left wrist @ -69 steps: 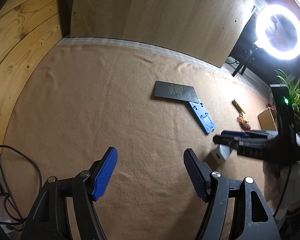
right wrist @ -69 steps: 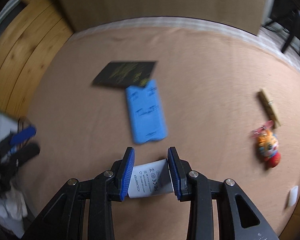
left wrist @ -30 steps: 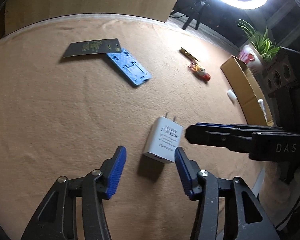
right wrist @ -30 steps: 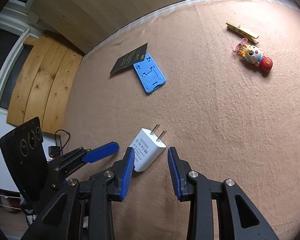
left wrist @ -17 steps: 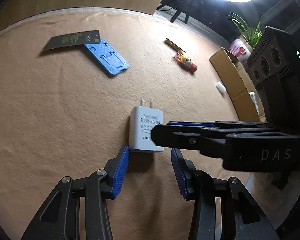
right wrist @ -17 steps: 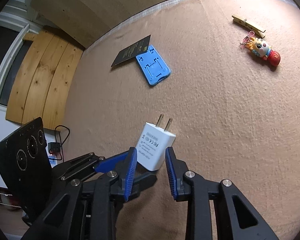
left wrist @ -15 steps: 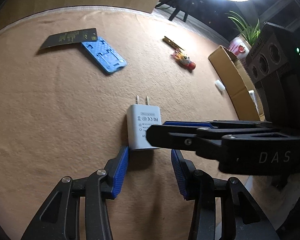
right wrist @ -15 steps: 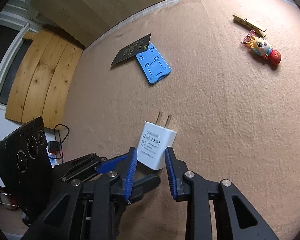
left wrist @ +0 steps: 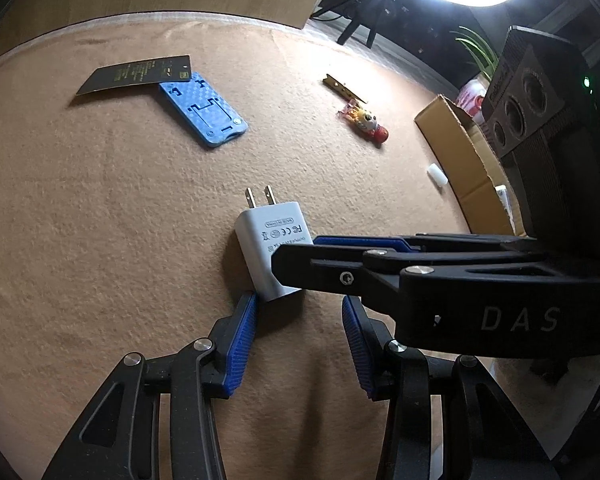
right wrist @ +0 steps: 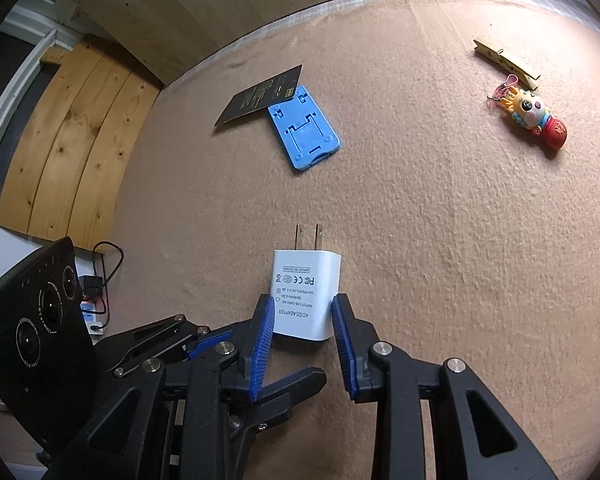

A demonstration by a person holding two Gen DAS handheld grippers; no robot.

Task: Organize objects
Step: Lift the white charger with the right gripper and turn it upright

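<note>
Charger (right wrist: 306, 298) lies flat on the felt mat (right wrist: 440, 240), toward its near edge, prongs pointing away from you. Your right gripper (right wrist: 300, 330) has its jaws narrow, both pads touching the charger's sides. Your left gripper (left wrist: 298, 326) stays spread apart — only its left pad touches the charger's corner.

White charger (right wrist: 306, 296) with grey printed lettering and brassy prongs, lying on tan felt mat (right wrist: 420, 220). Beyond charger: bright blue phone stand (right wrist: 304, 132) with checked texture, touching black card (right wrist: 260, 96) printed in yellow. Right of charger: pale yellow clothespin (right wrist: 504, 63) and yellow-and-red doll keychain (right wrist: 536, 122). Ribbed blue pads (right wrist: 262, 344) on black gripper frames. Brown cardboard box (left wrist: 460, 156) farther right.
</note>
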